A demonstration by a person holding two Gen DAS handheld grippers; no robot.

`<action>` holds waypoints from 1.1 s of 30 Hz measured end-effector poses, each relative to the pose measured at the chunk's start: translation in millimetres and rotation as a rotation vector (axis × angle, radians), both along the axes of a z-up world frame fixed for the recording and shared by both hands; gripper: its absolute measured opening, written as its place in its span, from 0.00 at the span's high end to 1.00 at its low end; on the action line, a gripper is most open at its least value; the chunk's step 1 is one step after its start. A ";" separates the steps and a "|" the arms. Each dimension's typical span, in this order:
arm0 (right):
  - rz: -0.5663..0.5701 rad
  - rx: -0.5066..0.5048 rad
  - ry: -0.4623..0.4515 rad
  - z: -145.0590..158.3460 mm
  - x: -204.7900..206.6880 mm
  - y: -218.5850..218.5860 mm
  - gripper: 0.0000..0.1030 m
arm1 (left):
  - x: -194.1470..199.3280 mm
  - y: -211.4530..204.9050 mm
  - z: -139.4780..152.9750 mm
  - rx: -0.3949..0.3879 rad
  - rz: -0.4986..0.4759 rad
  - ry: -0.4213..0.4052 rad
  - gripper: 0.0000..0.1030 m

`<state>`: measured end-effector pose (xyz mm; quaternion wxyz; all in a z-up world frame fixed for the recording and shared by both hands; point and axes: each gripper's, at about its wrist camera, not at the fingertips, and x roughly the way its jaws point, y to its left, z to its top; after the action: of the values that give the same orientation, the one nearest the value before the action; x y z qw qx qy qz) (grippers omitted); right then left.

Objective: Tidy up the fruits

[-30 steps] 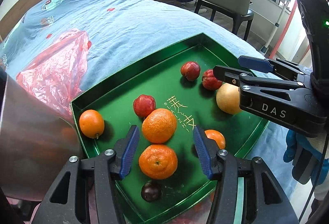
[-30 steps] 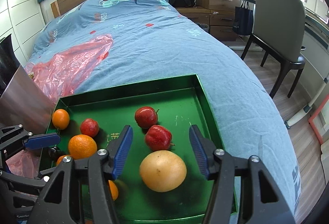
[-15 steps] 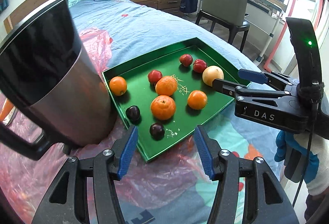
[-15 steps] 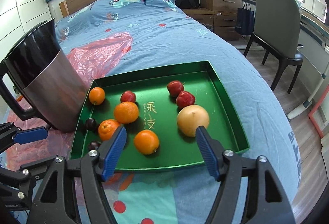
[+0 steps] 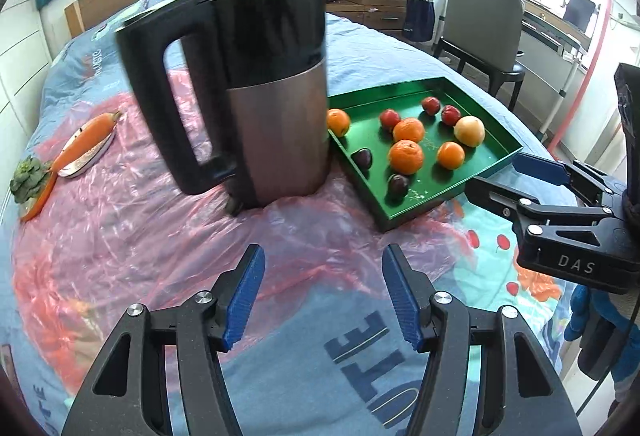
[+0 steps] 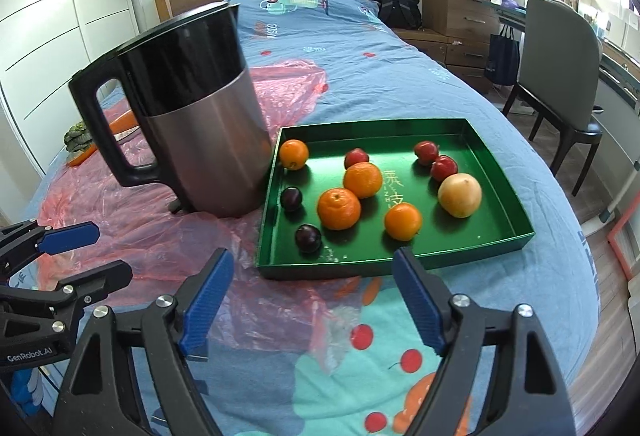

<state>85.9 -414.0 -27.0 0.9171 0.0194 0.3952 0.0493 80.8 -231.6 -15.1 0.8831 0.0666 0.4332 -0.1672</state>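
Observation:
A green tray (image 6: 496, 236) (image 5: 504, 151) lies on the bed and holds several oranges (image 6: 338, 208) (image 5: 406, 156), small red fruits (image 6: 443, 167), two dark plums (image 6: 308, 238) and a pale yellow round fruit (image 6: 459, 194) (image 5: 469, 131). My left gripper (image 5: 323, 298) is open and empty, well back from the tray over the bedcover. My right gripper (image 6: 311, 300) is open and empty, just short of the tray's near edge; it also shows in the left wrist view (image 5: 516, 179).
A steel and black kettle (image 6: 192, 123) (image 5: 256, 91) stands against the tray's left side on pink plastic sheet (image 6: 132, 232). A carrot (image 5: 86, 137) and greens (image 5: 26, 177) lie far left. A chair (image 6: 560, 75) stands right of the bed.
Both grippers have pulled back and up from over the tray. The whole tray and the kettle have come into view. Both stay open and empty.

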 end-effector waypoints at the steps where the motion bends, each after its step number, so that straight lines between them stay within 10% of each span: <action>1: 0.008 -0.002 -0.005 1.8 -4.0 9.1 0.00 | -3.2 10.7 0.7 -0.005 0.017 -0.003 0.46; 9: 0.067 -0.030 -0.056 9.4 -26.9 77.3 0.00 | -26.0 72.4 0.8 -0.021 0.100 -0.045 0.29; 33: 0.145 -0.080 -0.118 23.1 -41.6 144.2 0.00 | -40.0 143.1 5.3 -0.041 0.255 -0.109 0.21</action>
<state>44.3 -269.8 -3.9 0.9329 -0.0491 0.3424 0.1007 40.8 -88.5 -9.8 0.9207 0.0019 0.3858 -0.0588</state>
